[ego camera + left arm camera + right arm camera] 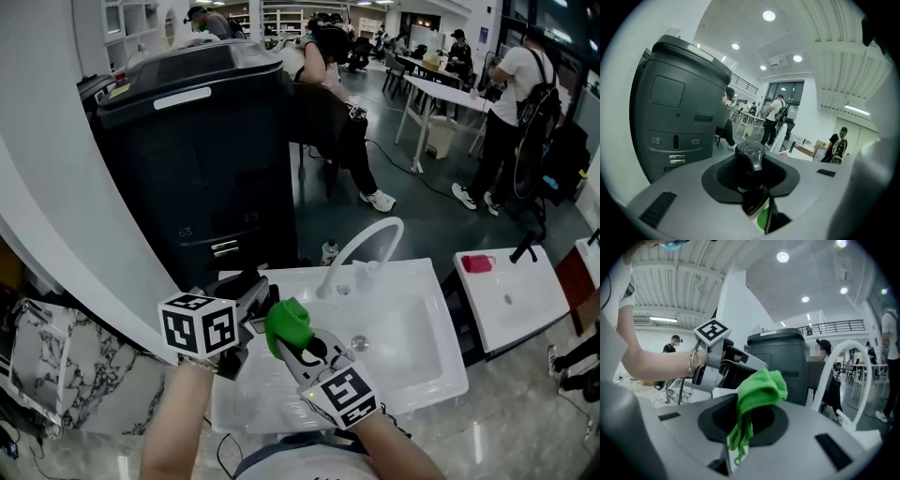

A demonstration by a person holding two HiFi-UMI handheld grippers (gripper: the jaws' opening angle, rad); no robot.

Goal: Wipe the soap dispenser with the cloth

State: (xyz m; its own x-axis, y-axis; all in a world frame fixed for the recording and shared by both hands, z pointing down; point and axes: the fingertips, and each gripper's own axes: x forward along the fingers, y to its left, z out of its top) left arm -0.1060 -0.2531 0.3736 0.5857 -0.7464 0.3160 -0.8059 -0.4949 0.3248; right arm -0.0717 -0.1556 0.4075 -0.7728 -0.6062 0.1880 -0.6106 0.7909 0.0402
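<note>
My left gripper [251,298] is shut on the soap dispenser, a dark bottle with a black pump head [751,157], and holds it over the left rim of the white sink [412,352]. Just to its right, my right gripper [292,339] is shut on a bunched green cloth [287,322]. In the right gripper view the cloth [760,389] bulges out between the jaws, right in front of the left gripper [723,367]. The dispenser's body is mostly hidden behind the jaws. I cannot tell whether the cloth touches the dispenser.
A curved white faucet [362,246] rises at the sink's back edge. A tall black machine [192,159] stands behind the sink. To the right is a second white basin [520,305] with a pink item [476,263]. People stand and sit further back.
</note>
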